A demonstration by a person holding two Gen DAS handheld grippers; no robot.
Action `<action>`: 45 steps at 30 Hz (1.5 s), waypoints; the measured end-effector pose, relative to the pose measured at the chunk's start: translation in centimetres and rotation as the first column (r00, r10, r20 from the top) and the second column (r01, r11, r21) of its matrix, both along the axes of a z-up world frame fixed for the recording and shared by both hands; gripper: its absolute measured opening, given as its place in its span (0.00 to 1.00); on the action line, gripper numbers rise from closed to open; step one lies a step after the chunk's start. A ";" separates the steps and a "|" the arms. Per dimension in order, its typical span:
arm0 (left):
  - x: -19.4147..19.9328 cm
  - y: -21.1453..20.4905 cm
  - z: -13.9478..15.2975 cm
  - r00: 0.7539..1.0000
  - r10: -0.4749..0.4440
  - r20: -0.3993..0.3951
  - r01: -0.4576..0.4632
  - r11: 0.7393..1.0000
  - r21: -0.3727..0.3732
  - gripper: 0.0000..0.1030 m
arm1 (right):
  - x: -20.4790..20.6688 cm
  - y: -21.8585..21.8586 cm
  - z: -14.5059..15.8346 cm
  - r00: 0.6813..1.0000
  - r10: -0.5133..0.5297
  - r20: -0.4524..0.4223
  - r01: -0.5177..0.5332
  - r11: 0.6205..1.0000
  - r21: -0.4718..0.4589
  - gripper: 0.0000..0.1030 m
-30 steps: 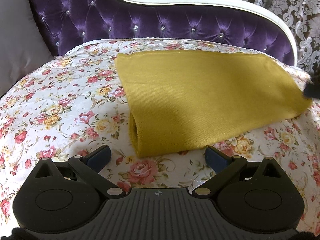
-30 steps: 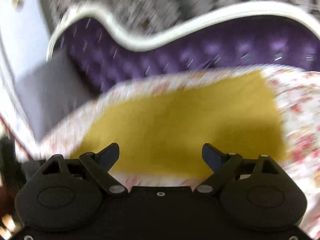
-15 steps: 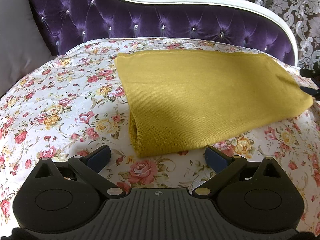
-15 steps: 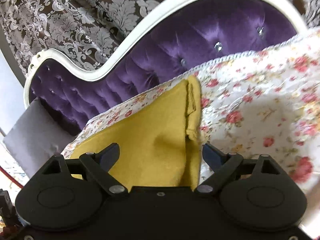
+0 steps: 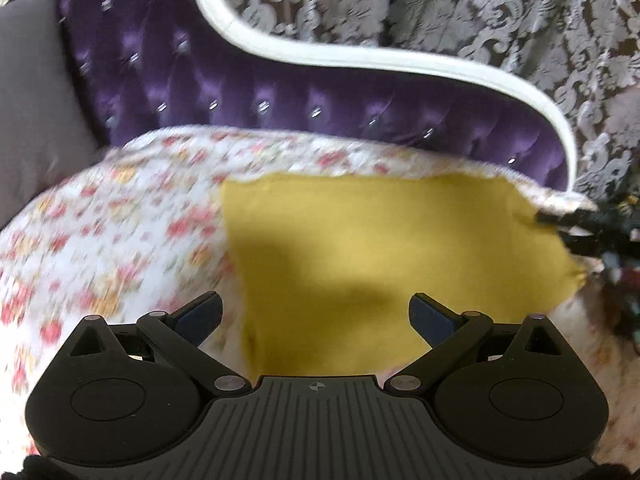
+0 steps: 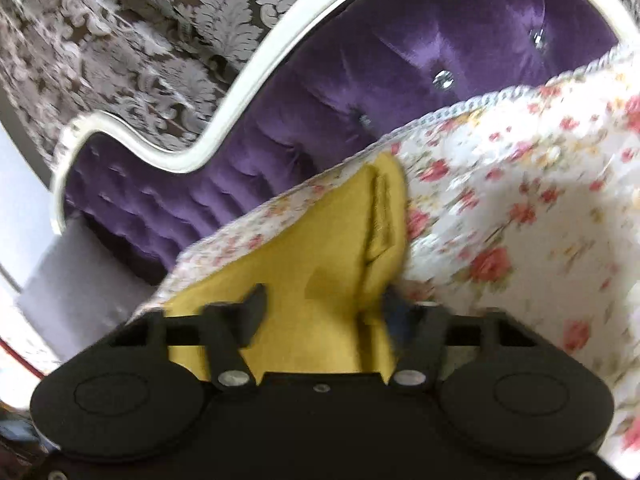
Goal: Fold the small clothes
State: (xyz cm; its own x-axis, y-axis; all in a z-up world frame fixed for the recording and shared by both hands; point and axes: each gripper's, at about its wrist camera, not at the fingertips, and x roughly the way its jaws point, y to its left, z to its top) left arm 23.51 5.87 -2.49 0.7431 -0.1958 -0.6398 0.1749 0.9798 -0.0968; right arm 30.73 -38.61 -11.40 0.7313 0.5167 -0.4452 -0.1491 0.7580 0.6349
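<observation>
The left gripper (image 5: 316, 314) hangs wide open and empty, its near fingers straddling the front left corner of the mustard-yellow folded cloth (image 5: 380, 248), which lies flat ahead of it on the floral bedspread (image 5: 120, 232). Further right, the right gripper (image 6: 322, 300) has its fingers partly closed around the cloth's layered right edge; whether they pinch it is unclear. Beyond the cloth stands a purple tufted headboard (image 5: 280, 96), with a grey cushion (image 5: 36, 92) at far left.
</observation>
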 end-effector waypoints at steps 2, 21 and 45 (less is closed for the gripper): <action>0.9 -0.7 1.0 0.999 -0.033 0.014 0.033 0.999 -0.028 0.98 | 0.3 -0.1 0.4 1.000 -0.008 -0.005 0.008 1.000 0.006 0.21; 7.7 2.6 -1.4 0.994 -0.020 -0.110 -0.013 0.957 -0.289 0.98 | -2.0 23.8 4.4 0.924 0.381 0.031 -0.329 0.832 -0.448 0.26; 13.0 -3.9 -4.6 0.939 -0.246 -0.241 0.121 0.891 -0.437 0.99 | -12.9 22.9 5.8 0.836 0.532 0.136 -0.247 0.586 -0.772 0.57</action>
